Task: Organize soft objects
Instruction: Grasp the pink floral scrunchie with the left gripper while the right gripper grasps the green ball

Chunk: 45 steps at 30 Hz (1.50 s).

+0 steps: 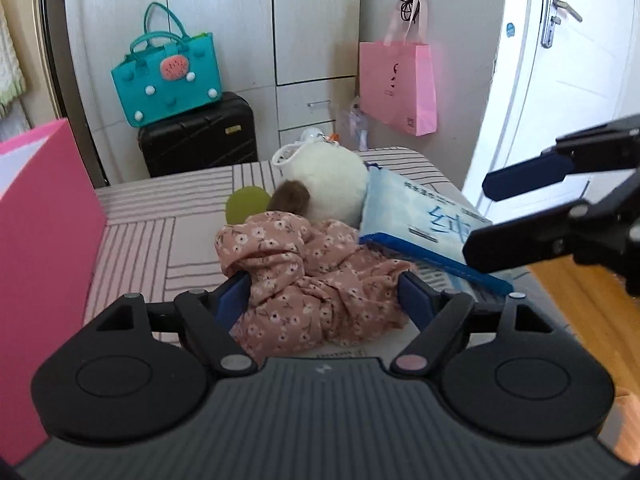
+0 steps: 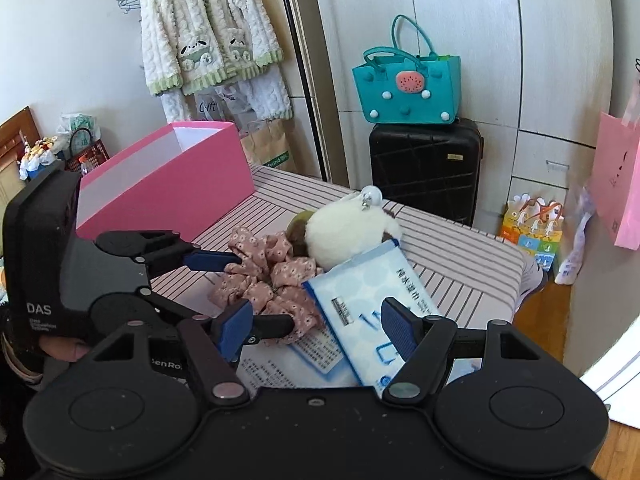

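Striped pink-and-white tabletop (image 2: 460,256), carrying everything. Open pink box (image 2: 168,176) at its left side, white inside. Near the middle, a round cream plush toy (image 2: 344,232) with a brown patch and a green part, a clear bauble at its top. Leaning against it, a pale blue soft pack (image 2: 360,300) with a dark blue edge, long axis running from the plush toward the right tongs; large blue characters on it, too skewed to read. Beside the pack, a crumpled pink floral cloth (image 1: 312,280), bunched with no clear direction.

Left tongs (image 1: 320,300): spread wide, astride the floral cloth, pads not pressing it. Right tongs (image 2: 316,336): wide too, poised over the blue pack, nothing gripped. "DAS" printed on the left unit's housing.
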Tool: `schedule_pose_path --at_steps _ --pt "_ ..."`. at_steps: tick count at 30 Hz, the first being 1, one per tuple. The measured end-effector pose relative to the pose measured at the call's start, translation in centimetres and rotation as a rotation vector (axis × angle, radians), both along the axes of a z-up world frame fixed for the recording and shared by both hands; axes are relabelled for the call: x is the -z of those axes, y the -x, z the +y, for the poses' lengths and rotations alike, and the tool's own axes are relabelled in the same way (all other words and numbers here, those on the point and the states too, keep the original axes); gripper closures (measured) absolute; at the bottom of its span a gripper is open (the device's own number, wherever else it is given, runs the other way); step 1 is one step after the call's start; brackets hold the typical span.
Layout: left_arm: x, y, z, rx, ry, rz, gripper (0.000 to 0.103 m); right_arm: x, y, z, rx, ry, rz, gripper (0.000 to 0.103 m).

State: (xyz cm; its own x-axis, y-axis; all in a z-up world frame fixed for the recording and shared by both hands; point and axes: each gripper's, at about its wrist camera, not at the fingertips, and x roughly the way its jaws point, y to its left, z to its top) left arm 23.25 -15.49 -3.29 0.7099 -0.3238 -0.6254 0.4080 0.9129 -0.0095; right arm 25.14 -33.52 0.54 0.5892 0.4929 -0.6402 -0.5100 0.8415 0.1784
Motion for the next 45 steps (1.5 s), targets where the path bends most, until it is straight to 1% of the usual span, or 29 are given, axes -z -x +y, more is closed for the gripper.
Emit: schedule_pose_path --at_steps 2,5,7,8,9,10,12,13,15,18,21,24,27,28,32,35,38,41,45 --pt "0.1 -0.1 -0.1 -0.001 0.002 0.006 0.023 0.0 -0.4 0.0 -0.002 -0.001 0.002 0.027" --pt "0.5 -0.6 -0.2 -0.011 -0.012 0.042 0.024 0.1 -0.8 0.3 -0.011 -0.007 0.006 0.027" --pt "0.7 -0.8 0.1 -0.016 0.006 0.053 0.026 0.1 -1.0 0.6 -0.021 -0.007 0.004 0.027" --pt "0.7 -0.8 0.3 -0.020 0.021 0.059 0.031 0.0 -1.0 0.8 -0.026 -0.007 0.003 0.027" --pt "0.7 -0.9 0.6 -0.022 0.037 0.066 0.042 -0.1 -1.1 1.0 -0.031 -0.006 0.002 0.027" --pt "0.7 -0.9 0.9 -0.023 0.049 0.069 0.047 -0.2 -1.2 1.2 -0.037 -0.005 0.001 0.027" --pt "0.8 -0.9 1.4 -0.024 0.055 0.066 0.065 -0.4 -1.3 1.7 -0.048 0.000 -0.001 0.027" --pt "0.8 -0.9 1.8 -0.026 0.058 0.061 0.068 -0.5 -1.4 1.9 -0.053 0.002 -0.002 0.027" --pt "0.6 -0.9 2.5 -0.044 0.078 0.063 0.079 -0.7 -1.6 2.5 -0.064 0.007 -0.005 0.027" --pt "0.2 -0.9 4.0 -0.087 0.141 0.066 0.085 -1.1 -2.1 3.5 -0.090 0.009 -0.015 0.027" --pt "0.0 -0.6 5.1 -0.108 0.180 0.073 0.085 -1.4 -3.1 4.6 -0.118 0.010 -0.017 0.028" --pt "-0.1 -0.1 5.5 -0.118 0.182 0.070 0.085 -1.6 -4.5 5.9 -0.147 0.004 -0.011 0.029" --pt "0.1 0.0 5.9 -0.116 0.188 0.085 0.086 -1.2 -5.9 7.6 -0.155 0.038 -0.019 0.034" --pt "0.1 -0.1 6.0 -0.117 0.192 0.089 0.086 -1.1 -6.4 8.1 -0.156 0.046 -0.018 0.038" --pt "0.2 -0.2 6.4 -0.124 0.199 0.108 0.085 -0.1 -9.1 9.9 -0.165 0.060 0.021 0.049" --pt "0.3 -0.4 6.7 -0.124 0.207 0.129 0.086 0.7 -10.8 11.1 -0.147 0.123 0.016 0.052" --pt "0.2 0.0 6.7 -0.117 0.201 0.118 0.085 1.6 -12.1 11.5 -0.123 0.177 0.045 0.053" --pt "0.2 0.2 6.8 -0.109 0.203 0.112 0.085 2.3 -12.4 11.5 -0.135 0.180 0.086 0.053" --pt "0.2 0.1 7.3 -0.105 0.215 0.118 0.086 2.3 -11.5 12.4 -0.143 0.240 0.055 0.051"
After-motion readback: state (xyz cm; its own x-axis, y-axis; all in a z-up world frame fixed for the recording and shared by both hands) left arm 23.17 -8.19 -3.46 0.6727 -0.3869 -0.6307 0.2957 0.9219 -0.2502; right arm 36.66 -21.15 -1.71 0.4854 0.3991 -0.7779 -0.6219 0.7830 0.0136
